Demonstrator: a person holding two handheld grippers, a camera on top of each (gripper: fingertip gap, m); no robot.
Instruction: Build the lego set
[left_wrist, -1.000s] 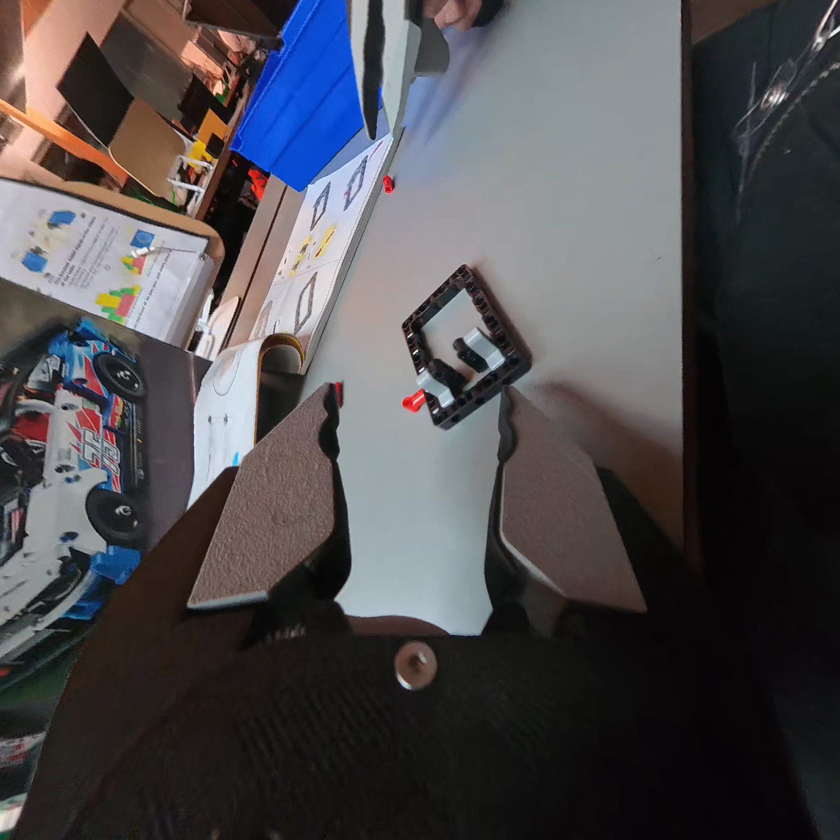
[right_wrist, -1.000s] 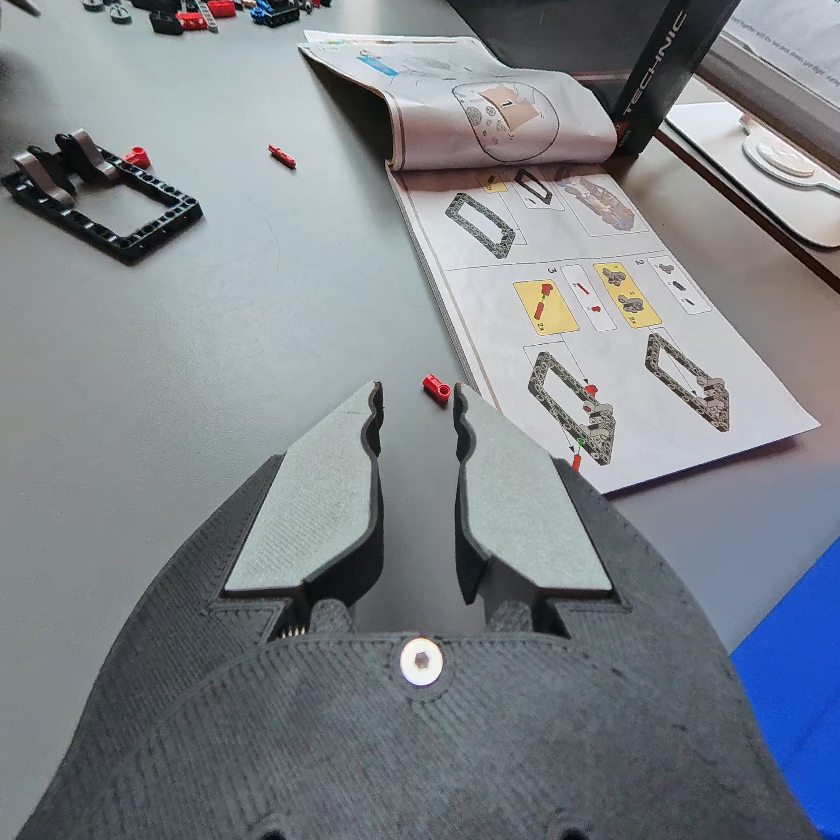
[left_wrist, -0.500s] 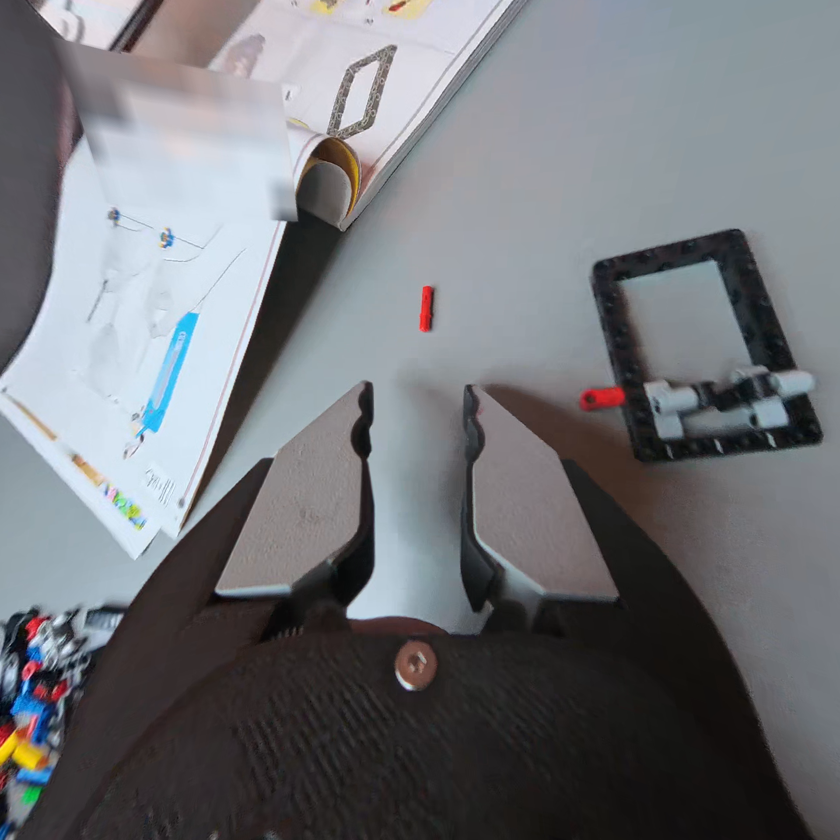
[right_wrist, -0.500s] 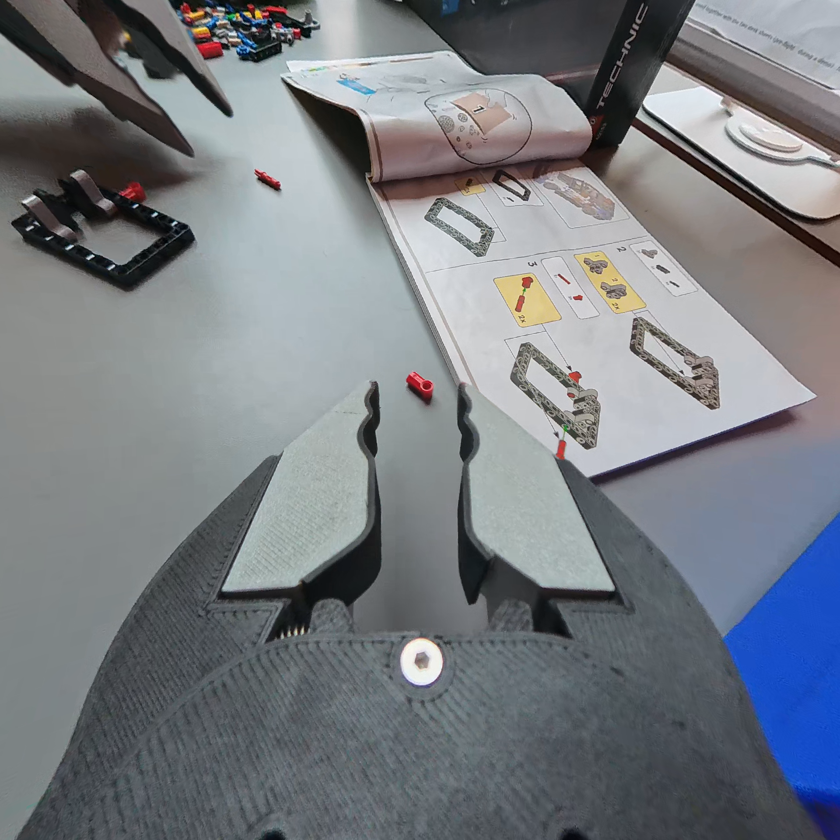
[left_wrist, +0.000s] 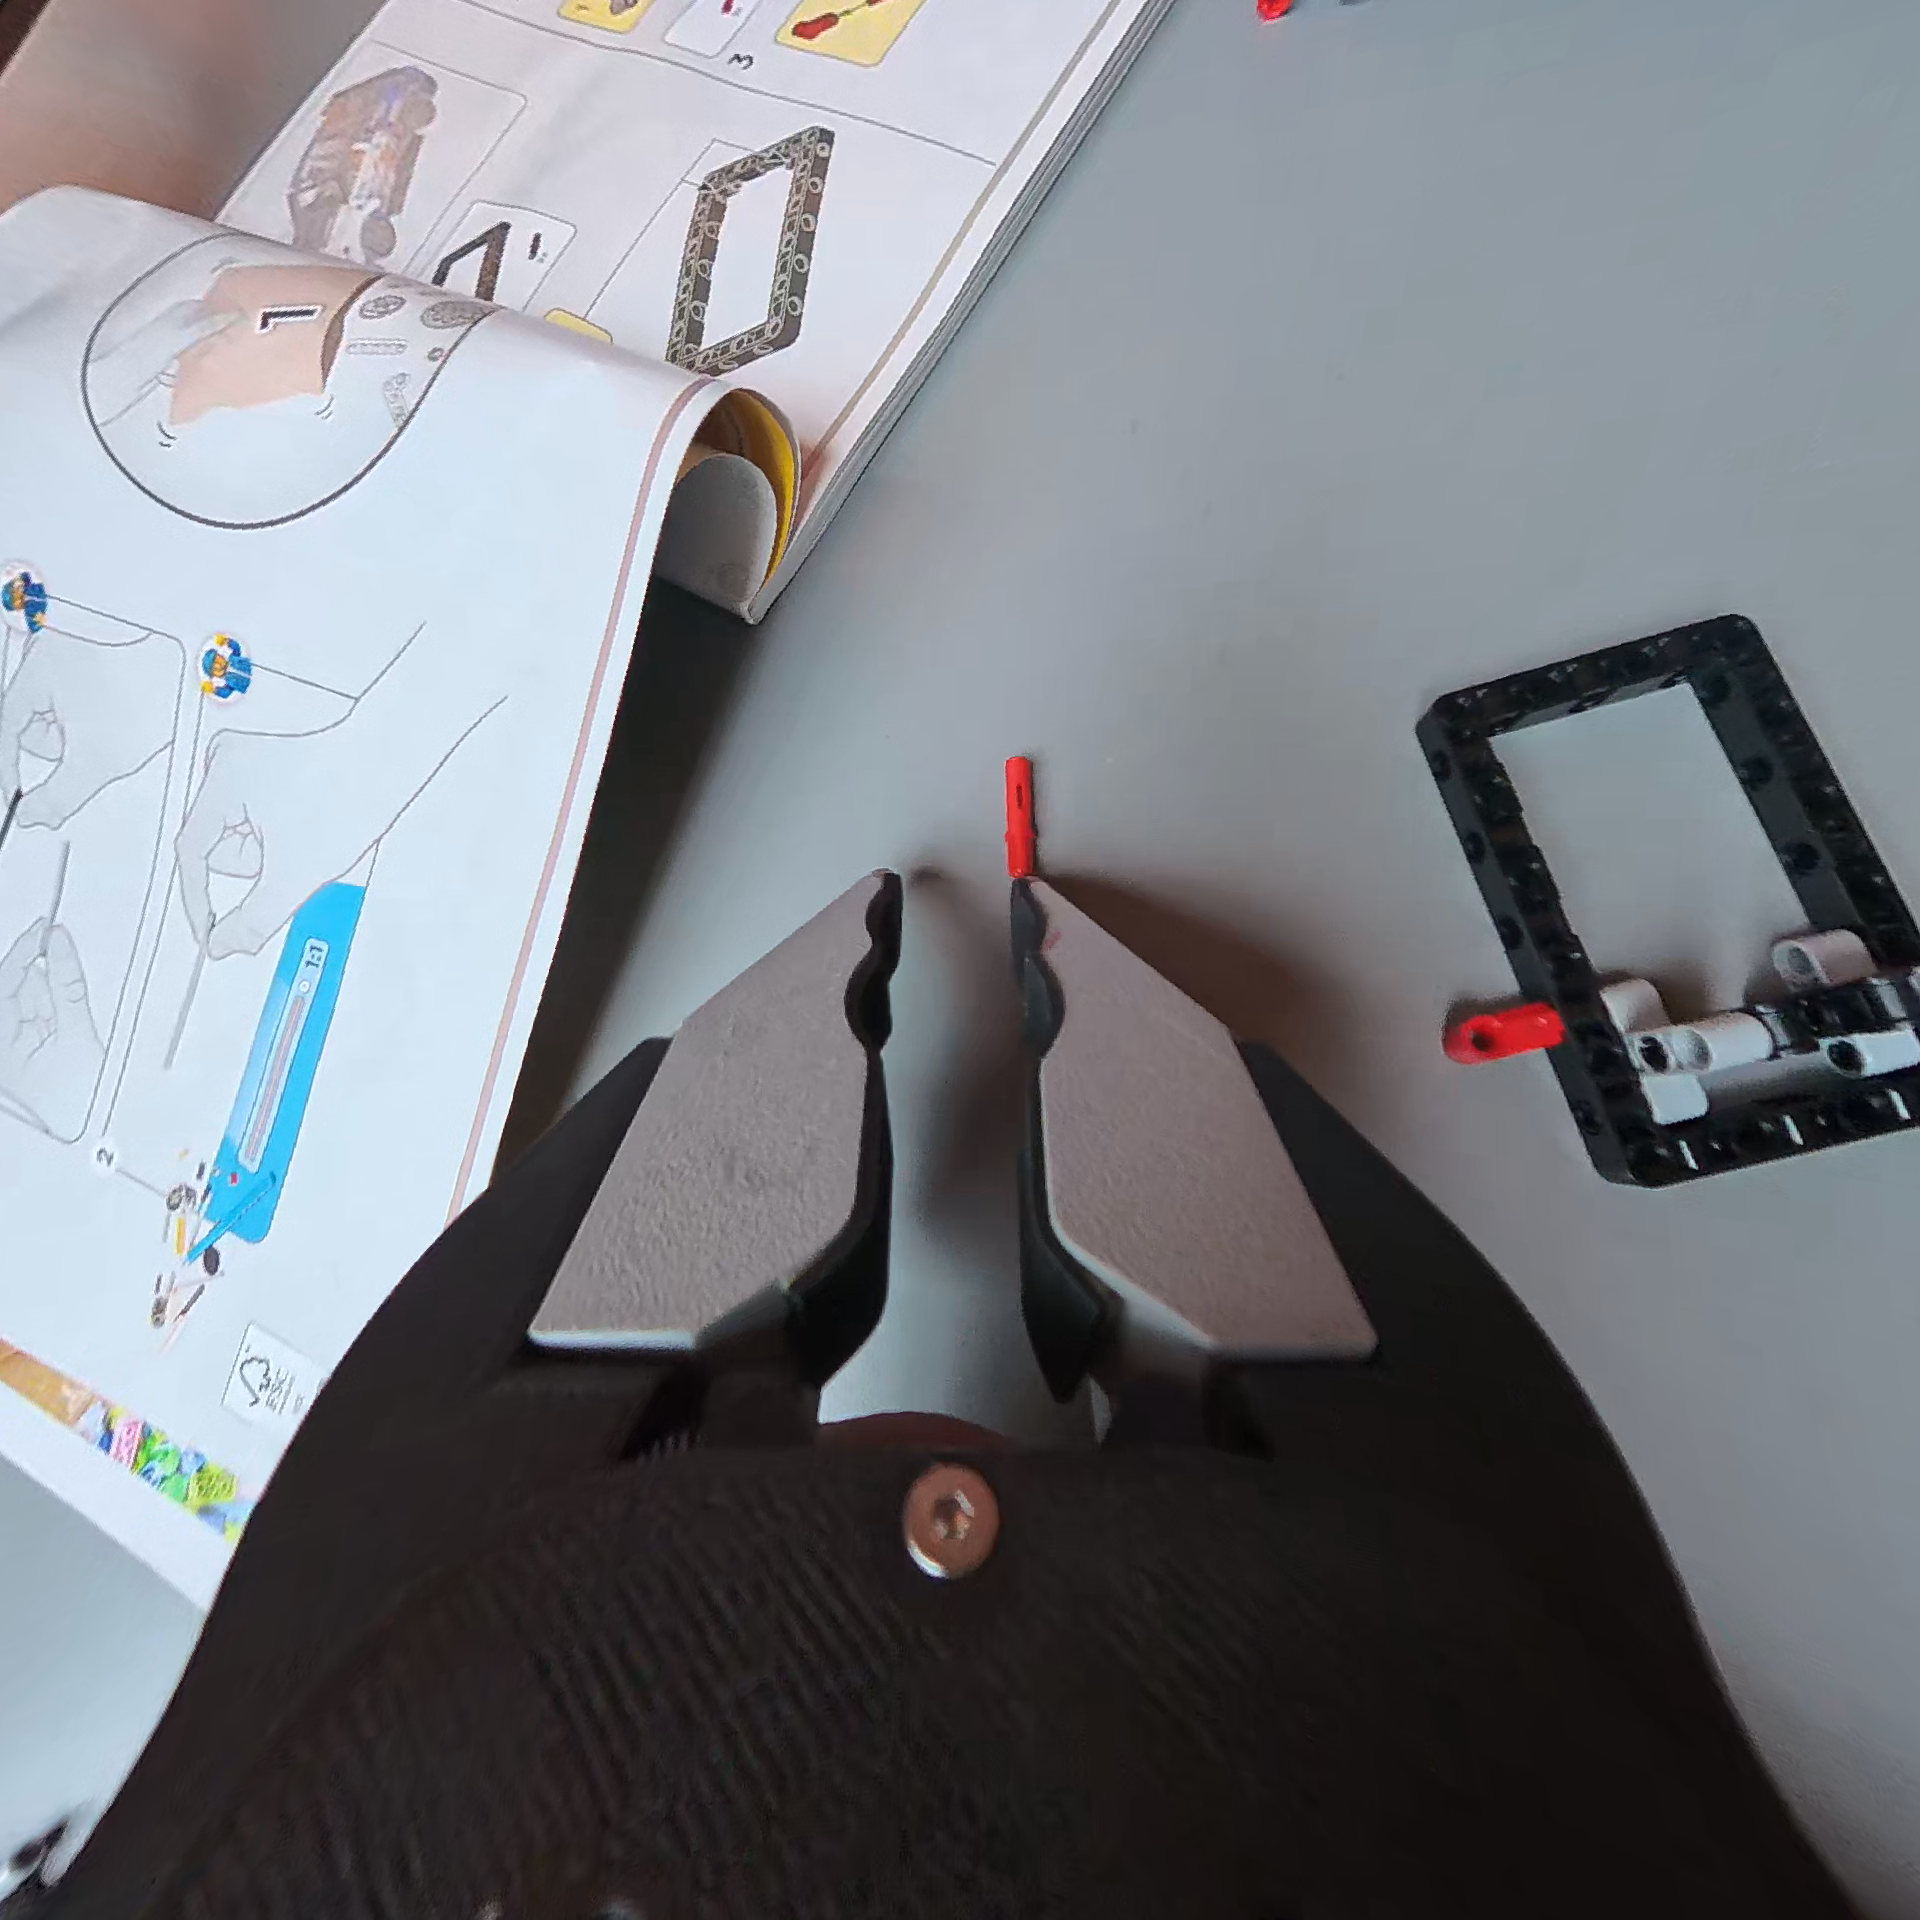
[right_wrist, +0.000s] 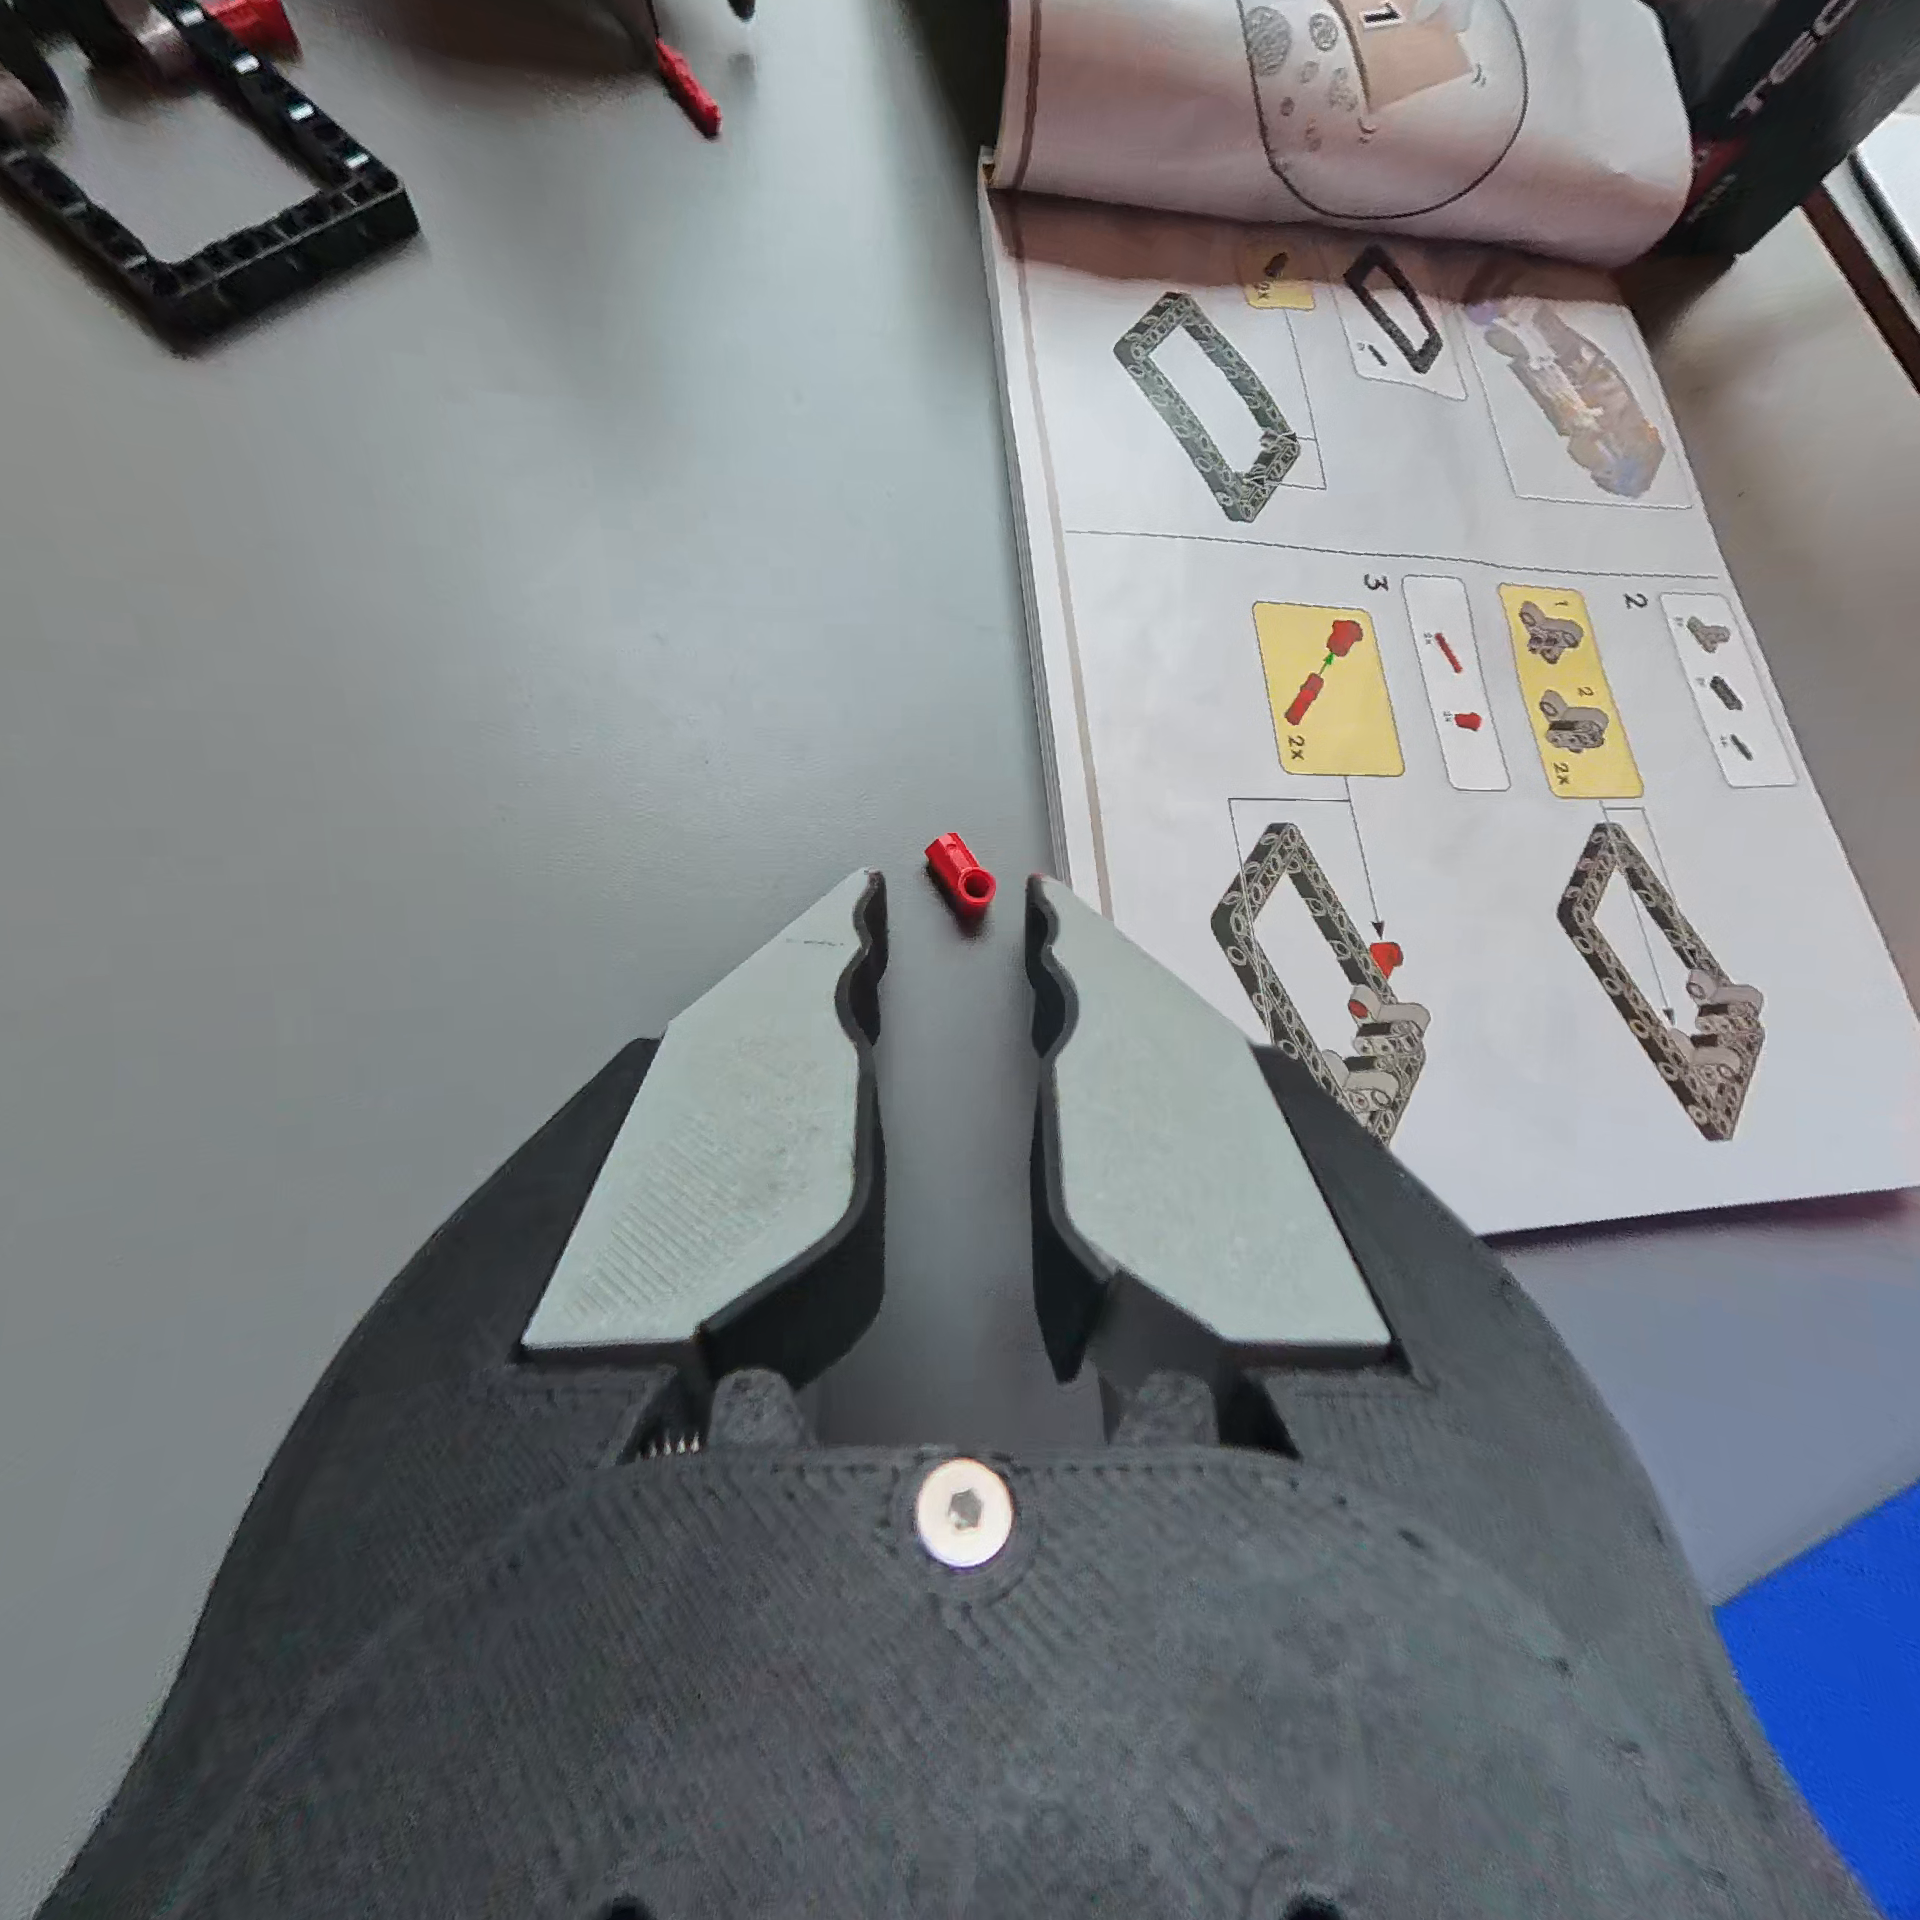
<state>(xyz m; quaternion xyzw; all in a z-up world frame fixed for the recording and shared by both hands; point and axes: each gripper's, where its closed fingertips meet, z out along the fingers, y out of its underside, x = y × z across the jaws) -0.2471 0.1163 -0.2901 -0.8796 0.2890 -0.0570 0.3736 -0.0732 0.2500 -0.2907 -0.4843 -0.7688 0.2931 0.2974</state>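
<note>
A thin red pin (left_wrist: 1019, 814) lies on the grey table just ahead of the right fingertip of my left gripper (left_wrist: 956, 885), which is open and empty. A black rectangular frame (left_wrist: 1481, 904) with grey connectors (left_wrist: 1714, 1039) and a red bush (left_wrist: 1496, 1033) on its side lies to the right. In the right wrist view, a small red bush (right_wrist: 960, 876) lies just ahead of the tips of my right gripper (right_wrist: 956, 885), which is open and empty. The frame (right_wrist: 260, 249) and the pin (right_wrist: 688, 81) show at the top left there.
The open instruction booklet (left_wrist: 343, 665) lies left of the left gripper and right of the right gripper (right_wrist: 1455, 727). A dark box (right_wrist: 1766, 125) stands behind it. A blue surface (right_wrist: 1839, 1683) shows at the lower right. My hands' fingertips stand some 25 cm from each other.
The left gripper has swung from the frame to the red pin and closed in on it, its jaws narrower. The right gripper has moved forward onto the red bush.
</note>
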